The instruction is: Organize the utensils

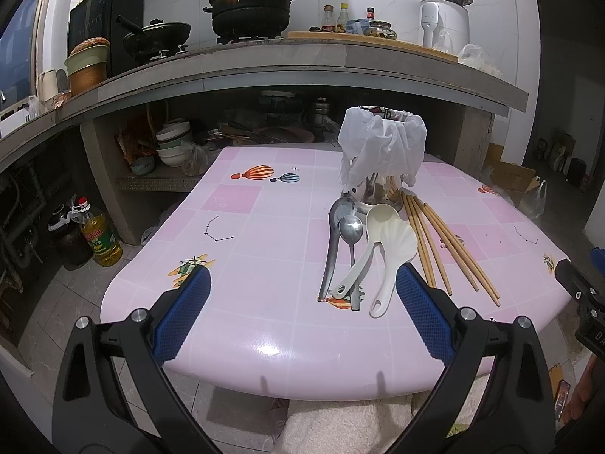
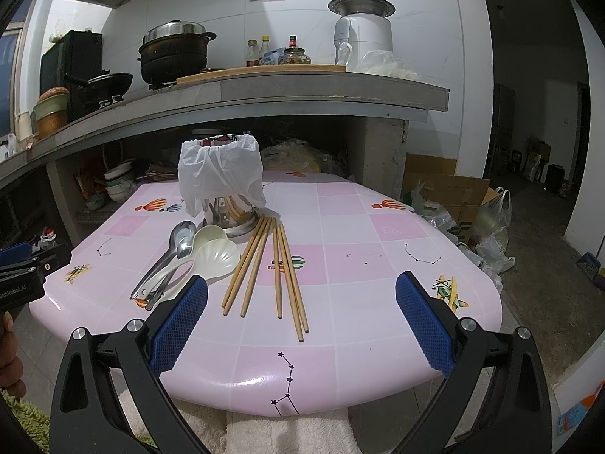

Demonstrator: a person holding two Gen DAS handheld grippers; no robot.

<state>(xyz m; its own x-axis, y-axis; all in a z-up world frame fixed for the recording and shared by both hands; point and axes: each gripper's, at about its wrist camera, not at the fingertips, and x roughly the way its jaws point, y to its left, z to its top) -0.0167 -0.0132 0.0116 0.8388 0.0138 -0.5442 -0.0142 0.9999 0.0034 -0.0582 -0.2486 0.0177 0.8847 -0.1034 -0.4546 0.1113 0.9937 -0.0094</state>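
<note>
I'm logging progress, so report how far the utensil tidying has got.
Done: nothing visibly; I cannot tell what the bag-covered metal holder contains. In hand: nothing; the left gripper and right gripper are both open and empty. Left: the spoons and chopsticks all lie loose on the table.

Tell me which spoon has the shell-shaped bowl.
The white spoon nearest the chopsticks: its bowl is ribbed like a scallop, while the other white and two metal spoons have smooth bowls.

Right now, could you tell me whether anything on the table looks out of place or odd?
Yes: the metal holder has a white plastic bag draped over its top. The spoons lie piled across each other and the chopsticks are fanned loose on the pink table.
</note>
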